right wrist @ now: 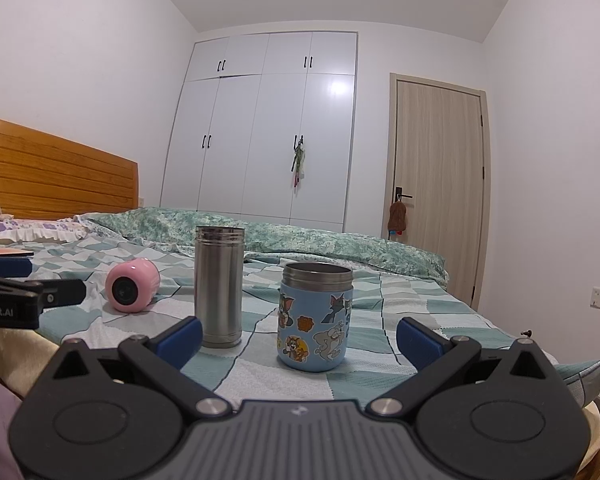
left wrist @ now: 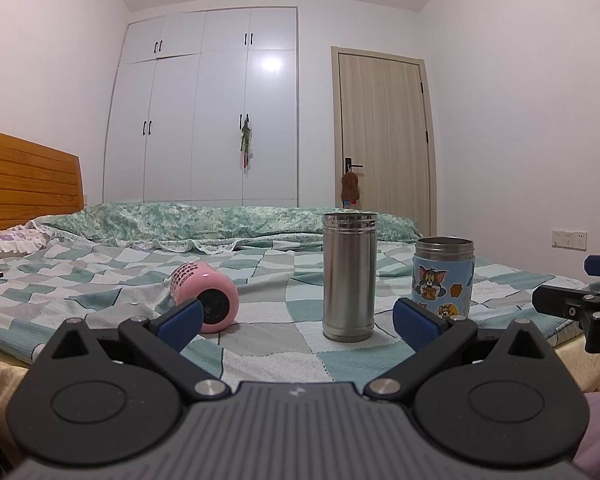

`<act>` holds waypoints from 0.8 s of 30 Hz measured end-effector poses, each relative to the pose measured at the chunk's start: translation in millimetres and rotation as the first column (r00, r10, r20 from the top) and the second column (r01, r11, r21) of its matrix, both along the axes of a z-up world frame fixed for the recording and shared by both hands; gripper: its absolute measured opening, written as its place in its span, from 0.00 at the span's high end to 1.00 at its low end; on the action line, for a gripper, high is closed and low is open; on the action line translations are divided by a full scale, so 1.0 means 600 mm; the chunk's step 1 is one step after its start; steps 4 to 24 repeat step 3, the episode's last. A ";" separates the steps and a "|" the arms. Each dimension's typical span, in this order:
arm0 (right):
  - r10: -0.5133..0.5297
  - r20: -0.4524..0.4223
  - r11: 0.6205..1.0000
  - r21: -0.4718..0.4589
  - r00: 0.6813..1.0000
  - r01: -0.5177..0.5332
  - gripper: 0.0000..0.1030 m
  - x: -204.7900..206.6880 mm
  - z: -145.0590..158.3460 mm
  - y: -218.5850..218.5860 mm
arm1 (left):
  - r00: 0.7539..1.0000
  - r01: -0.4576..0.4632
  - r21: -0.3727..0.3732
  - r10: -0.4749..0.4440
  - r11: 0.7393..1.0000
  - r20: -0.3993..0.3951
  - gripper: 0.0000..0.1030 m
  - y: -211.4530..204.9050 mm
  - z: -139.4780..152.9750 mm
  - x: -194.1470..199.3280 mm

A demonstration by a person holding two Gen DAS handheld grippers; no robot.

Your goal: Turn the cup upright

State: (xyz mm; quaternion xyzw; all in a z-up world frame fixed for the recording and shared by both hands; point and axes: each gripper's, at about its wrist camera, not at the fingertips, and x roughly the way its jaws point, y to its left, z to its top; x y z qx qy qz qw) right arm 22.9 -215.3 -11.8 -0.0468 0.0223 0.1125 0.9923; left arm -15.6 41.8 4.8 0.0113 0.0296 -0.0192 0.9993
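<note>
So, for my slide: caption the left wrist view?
Open left gripper faces a tipped pink cup on the bed.

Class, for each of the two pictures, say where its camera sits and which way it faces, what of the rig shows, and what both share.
Left wrist view: sits on the left hand-held gripper, low at the bed's edge, facing the white wardrobe; its open blue-tipped fingers show.
Right wrist view: sits on the right hand-held gripper, further right, facing likewise; its open fingers show.
Shared: tipped pink cup, tall upright steel cylinder cup, blue cartoon cup, checked bedspread.
</note>
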 end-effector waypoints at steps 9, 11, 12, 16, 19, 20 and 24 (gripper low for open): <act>0.000 0.000 1.000 0.000 1.000 0.000 0.00 0.000 0.000 0.000 | 1.000 0.000 0.007 0.000 1.000 0.001 0.00 -0.003 -0.001 0.002; 0.000 0.000 1.000 0.000 1.000 0.000 0.00 0.000 0.000 0.000 | 1.000 0.000 0.007 0.000 1.000 0.001 0.00 -0.003 -0.001 0.002; 0.000 0.000 1.000 0.000 1.000 0.000 0.00 0.000 0.000 0.000 | 1.000 0.000 0.007 0.000 1.000 0.001 0.00 -0.003 -0.001 0.002; 0.000 0.000 1.000 0.000 1.000 0.000 0.00 0.000 0.000 0.000 | 1.000 0.000 0.007 0.000 1.000 0.001 0.00 -0.003 -0.001 0.002; 0.000 0.000 1.000 0.000 1.000 0.000 0.00 0.000 0.000 0.000 | 1.000 0.000 0.007 0.000 1.000 0.001 0.00 -0.003 -0.001 0.002; 0.000 0.000 1.000 0.000 1.000 0.000 0.00 0.000 0.000 0.000 | 1.000 0.000 0.007 0.000 1.000 0.001 0.00 -0.003 -0.001 0.002; 0.000 0.000 1.000 0.000 1.000 0.000 0.00 0.000 0.000 0.000 | 1.000 0.000 0.007 0.000 1.000 0.001 0.00 -0.003 -0.001 0.002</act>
